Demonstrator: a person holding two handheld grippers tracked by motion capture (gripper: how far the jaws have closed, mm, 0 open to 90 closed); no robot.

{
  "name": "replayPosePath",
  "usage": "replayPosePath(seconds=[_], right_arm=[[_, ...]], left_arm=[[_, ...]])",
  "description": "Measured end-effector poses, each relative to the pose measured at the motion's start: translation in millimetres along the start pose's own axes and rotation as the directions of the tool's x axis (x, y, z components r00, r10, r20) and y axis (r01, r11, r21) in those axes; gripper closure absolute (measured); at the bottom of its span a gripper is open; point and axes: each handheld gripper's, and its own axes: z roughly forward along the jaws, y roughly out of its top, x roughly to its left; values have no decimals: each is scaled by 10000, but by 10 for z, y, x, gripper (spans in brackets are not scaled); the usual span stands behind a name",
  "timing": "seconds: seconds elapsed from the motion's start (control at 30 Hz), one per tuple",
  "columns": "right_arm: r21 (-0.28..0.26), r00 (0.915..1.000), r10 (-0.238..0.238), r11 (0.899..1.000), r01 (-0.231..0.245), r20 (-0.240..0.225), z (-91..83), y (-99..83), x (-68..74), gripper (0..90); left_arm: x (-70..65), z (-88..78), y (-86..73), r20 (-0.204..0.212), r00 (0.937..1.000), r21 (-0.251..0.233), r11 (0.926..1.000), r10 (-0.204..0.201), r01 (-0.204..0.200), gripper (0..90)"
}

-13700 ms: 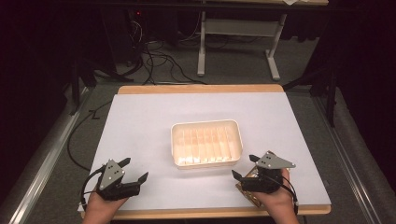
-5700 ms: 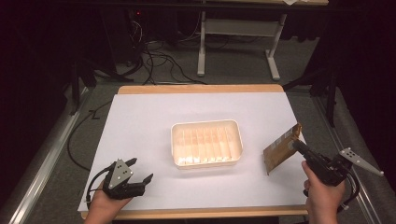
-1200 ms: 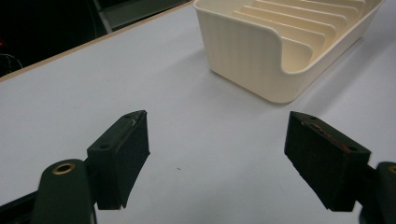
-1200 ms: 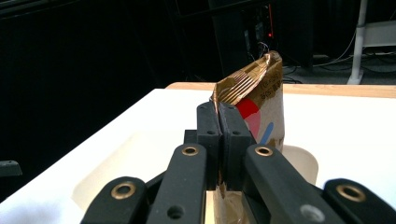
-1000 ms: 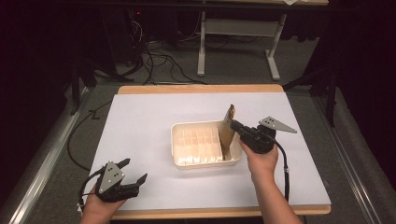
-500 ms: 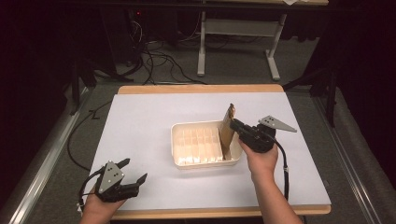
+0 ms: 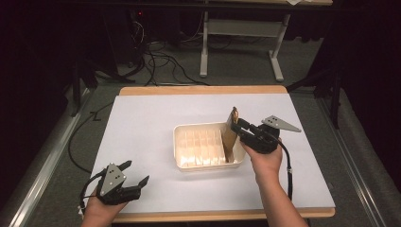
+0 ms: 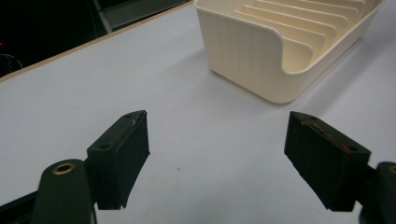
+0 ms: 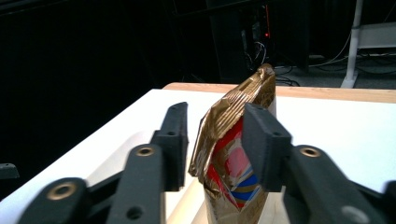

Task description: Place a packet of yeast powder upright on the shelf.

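High view, right gripper (image 7: 238, 126) level at upright packet (image 7: 231, 135), jaws just opening

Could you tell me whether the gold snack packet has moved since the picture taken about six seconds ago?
Yes. The gold snack packet then hung at the table's right edge; it now stands upright in the right end of the cream tray, between the right gripper's just-opening jaws.

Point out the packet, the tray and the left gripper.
packet (image 9: 233, 140): right gripper view, on its gold and red face between the jaws.
tray (image 7: 178, 149): high view, on its left rim.
left gripper (image 7: 135, 178): high view, midway between its open fingertips.
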Motion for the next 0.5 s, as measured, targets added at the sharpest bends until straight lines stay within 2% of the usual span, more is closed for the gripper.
replayPosePath(seconds=[0.23, 0.5], right_arm=[[121, 9984, -324, 9994, 319, 454, 10, 24, 33, 410], [201, 9971, -291, 9994, 278, 704, 30, 30, 35, 237]], left_arm=[[-1, 3, 0, 1, 10000, 12, 10000, 13, -13, 223], [-3, 7, -1, 17, 10000, 23, 10000, 10, -10, 224]])
